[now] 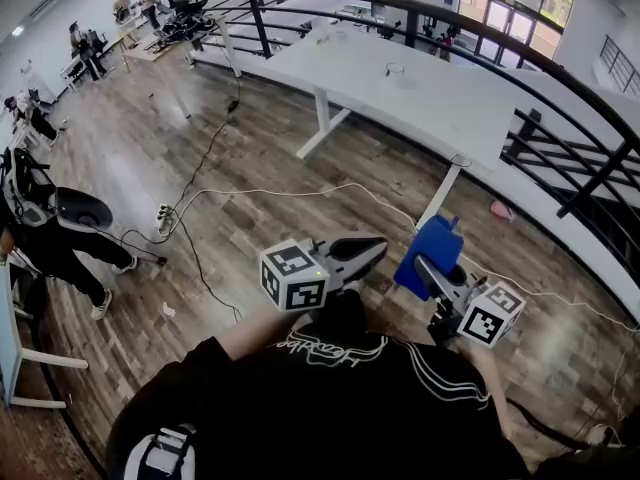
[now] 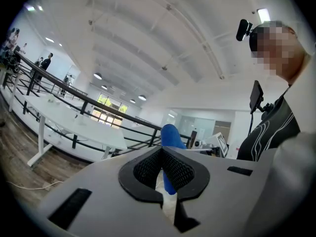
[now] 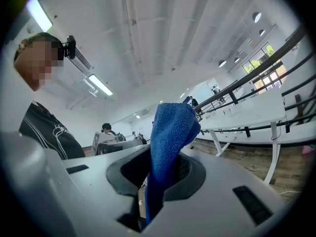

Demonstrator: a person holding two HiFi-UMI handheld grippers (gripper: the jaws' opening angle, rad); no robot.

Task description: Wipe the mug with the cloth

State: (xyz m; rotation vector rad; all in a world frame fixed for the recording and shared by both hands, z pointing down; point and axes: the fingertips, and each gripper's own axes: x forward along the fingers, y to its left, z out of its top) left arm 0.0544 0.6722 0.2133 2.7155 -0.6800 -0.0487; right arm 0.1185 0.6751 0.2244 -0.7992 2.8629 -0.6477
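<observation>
My L gripper [image 1: 372,250] sits just in front of my torso, jaws closed tip to tip w/ nothing btwn them. R gripper [image 1: 428,271] is beside it, near but apart, jaws clamped on the blue cloth [image 1: 432,246]. Both point fwd, tilted upward. L forearm [image 1: 245,333] is bare.

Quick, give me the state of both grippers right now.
Left gripper: closed, nothing between its jaws.
Right gripper: closed on the blue cloth.
</observation>
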